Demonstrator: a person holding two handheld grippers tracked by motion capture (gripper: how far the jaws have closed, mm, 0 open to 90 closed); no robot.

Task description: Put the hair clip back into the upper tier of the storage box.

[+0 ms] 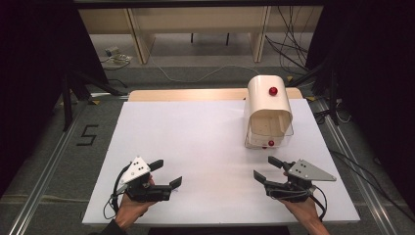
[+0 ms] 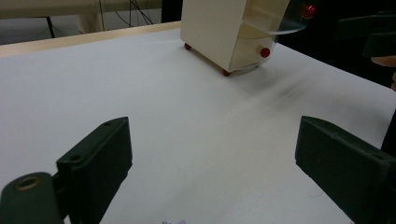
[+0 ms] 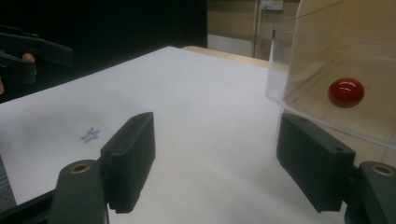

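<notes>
Between gripper (image 1: 165,174) and gripper (image 1: 268,169), bare table (image 1: 205,137)

Surface (image 1: 205,142): flat, white, rectangular, with a pale wooden strip (image 1: 186,94) along its far edge. On it: one cream cabinet (image 1: 268,110) with rounded top, red knobs, clear front panel and small red feet, standing at the far right; one small purple star-shaped mark (image 3: 90,135) near the front
</notes>
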